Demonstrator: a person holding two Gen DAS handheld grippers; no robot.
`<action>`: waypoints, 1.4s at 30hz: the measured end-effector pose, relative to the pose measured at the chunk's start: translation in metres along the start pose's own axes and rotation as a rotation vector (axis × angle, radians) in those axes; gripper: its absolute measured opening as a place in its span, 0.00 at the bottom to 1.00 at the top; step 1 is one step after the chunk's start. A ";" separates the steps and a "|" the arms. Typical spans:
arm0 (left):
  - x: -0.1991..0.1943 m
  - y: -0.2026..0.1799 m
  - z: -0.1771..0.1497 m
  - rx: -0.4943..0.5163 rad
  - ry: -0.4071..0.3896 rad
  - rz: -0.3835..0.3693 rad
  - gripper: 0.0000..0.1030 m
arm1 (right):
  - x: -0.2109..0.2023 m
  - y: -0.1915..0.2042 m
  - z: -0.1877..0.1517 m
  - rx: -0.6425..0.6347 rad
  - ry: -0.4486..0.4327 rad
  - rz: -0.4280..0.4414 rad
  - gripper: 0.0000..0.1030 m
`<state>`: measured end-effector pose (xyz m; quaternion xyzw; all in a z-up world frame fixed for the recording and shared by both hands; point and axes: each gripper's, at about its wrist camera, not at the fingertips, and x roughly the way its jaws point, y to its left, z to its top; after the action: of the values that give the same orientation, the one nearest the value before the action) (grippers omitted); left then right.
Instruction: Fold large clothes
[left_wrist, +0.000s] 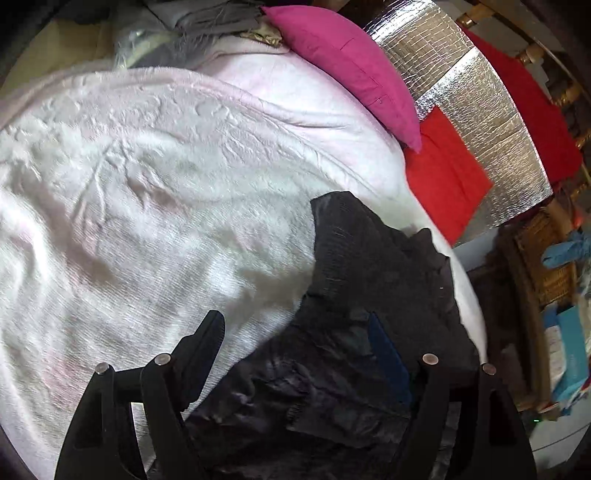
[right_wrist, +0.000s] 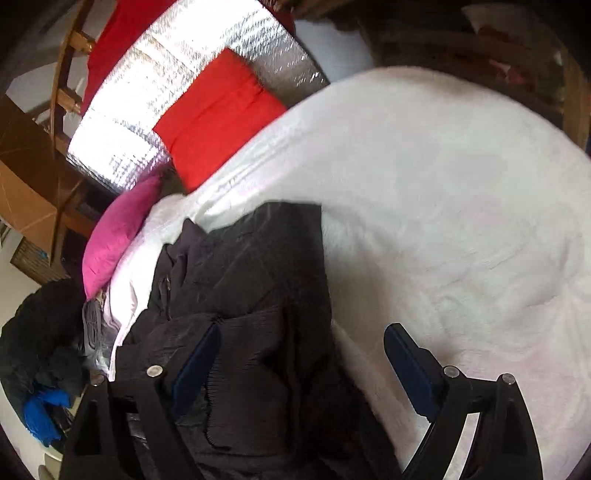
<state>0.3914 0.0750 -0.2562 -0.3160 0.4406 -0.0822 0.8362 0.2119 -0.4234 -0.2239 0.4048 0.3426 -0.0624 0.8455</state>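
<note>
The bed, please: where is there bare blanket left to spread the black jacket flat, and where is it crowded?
Free: the wide white blanket left of the black jacket, below the pink pillow; also the stretch right of it in the right wrist view. Crowded: the edge by the red cushion and the grey clothes pile.

A pink pillow and a red pillow are lying by a shiny silver board on a white bed.
</note>
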 end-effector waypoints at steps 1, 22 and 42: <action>0.002 -0.002 -0.001 0.001 0.003 -0.014 0.79 | 0.009 0.001 -0.001 -0.007 0.014 -0.011 0.89; 0.040 -0.020 -0.006 0.091 0.042 0.078 0.63 | 0.020 0.025 -0.011 -0.070 -0.026 -0.085 0.40; 0.029 -0.028 -0.019 0.196 0.066 0.063 0.41 | -0.002 0.024 -0.032 -0.141 0.050 -0.063 0.52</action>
<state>0.3977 0.0327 -0.2669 -0.2158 0.4675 -0.1088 0.8503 0.2024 -0.3845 -0.2215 0.3349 0.3796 -0.0546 0.8607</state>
